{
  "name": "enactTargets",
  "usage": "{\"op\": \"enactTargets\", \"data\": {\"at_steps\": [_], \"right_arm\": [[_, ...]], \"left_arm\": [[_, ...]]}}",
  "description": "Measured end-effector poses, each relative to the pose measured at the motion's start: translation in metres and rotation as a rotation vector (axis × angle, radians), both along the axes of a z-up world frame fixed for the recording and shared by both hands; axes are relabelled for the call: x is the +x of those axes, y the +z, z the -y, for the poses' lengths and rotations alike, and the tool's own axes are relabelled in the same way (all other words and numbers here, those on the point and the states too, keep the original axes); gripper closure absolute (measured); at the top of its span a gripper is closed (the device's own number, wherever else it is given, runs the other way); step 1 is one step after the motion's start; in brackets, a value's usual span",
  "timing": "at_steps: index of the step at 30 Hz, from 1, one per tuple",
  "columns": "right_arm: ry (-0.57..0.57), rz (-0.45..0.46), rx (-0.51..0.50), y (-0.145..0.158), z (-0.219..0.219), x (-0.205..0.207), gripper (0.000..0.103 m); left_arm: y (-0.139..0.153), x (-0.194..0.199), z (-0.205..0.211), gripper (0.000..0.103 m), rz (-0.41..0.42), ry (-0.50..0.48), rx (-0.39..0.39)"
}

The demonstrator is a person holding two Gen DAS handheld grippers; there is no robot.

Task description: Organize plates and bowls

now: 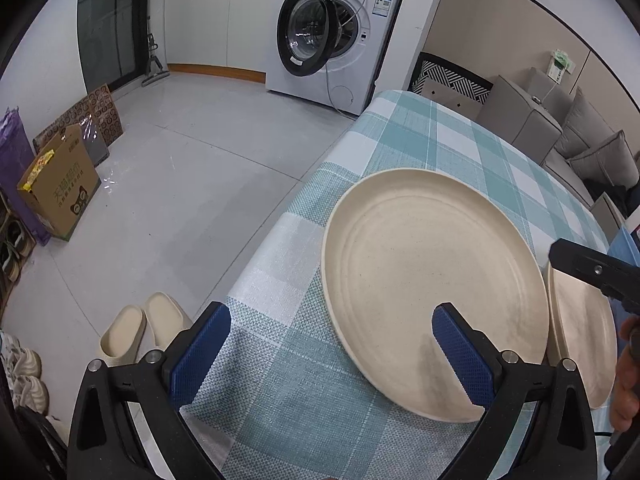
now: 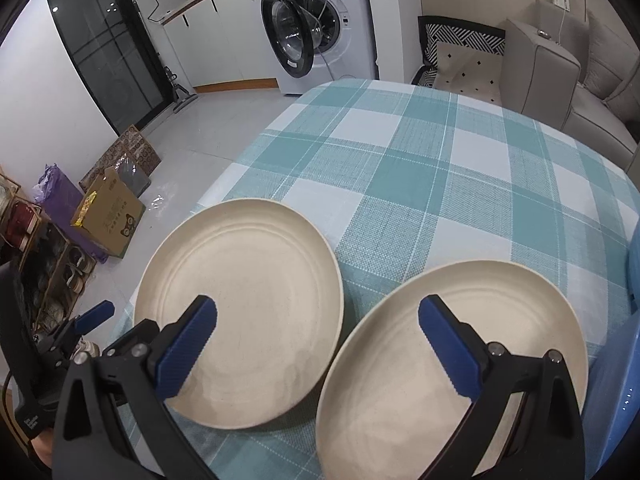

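Cream plates, 2, side by side on my checked tablecloth (image 2: 420, 168): left plate (image 2: 240, 312) at 9, right plate (image 2: 460, 360) at 3. Left gripper (image 1: 332, 356) and right gripper (image 2: 318, 348) both gape wide, holding nothing.

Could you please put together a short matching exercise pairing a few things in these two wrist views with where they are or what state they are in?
Things:
1. washing machine door
2. left plate
3. slippers
4. cardboard box

Places or states:
A. on the floor just beside the table's near corner
B. swung open
C. on the floor by the wall, next to a purple bag
D. on the checked tablecloth, near its left edge

Pairs: 1-B, 2-D, 3-A, 4-C
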State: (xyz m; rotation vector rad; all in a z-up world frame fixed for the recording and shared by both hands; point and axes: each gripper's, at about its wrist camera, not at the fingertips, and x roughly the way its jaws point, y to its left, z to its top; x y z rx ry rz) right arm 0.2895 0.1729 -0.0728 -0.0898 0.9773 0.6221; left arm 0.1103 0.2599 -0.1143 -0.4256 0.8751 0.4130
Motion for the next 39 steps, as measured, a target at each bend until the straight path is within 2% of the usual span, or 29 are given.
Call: {"op": "enactTargets", "data": {"at_steps": [7,13,23,29,33,35,39], "right_arm": [[0.011,-0.026,0.006,-0.008,-0.014,0.014,0.004],[0.007,-0.034,-0.002,-0.013,-0.021,0.023,0.004],[0.048,-0.083,0.006,-0.024,-0.034,0.025,0.014],[0.081,-0.096,-0.007,-0.026,-0.04,0.018,0.018],[0.088,-0.082,-0.029,-0.027,-0.044,0.01,0.02],[0.083,-0.075,-0.039,-0.027,-0.043,0.008,0.028],[0.086,-0.069,-0.046,-0.026,-0.04,0.002,0.037]], "left_arm": [[-0.011,0.0,-0.006,0.0,-0.015,0.02,-0.039],[-0.012,-0.003,-0.012,0.0,0.004,0.018,-0.065],[-0.012,-0.003,-0.011,0.004,0.012,0.001,-0.05],[-0.011,-0.004,-0.011,0.01,0.008,0.004,-0.038],[-0.011,-0.005,-0.011,0.02,-0.002,0.013,-0.018],[-0.01,-0.006,-0.012,0.023,-0.002,0.015,-0.017],[-0.01,-0.008,-0.015,0.033,-0.003,0.025,-0.01]]}}
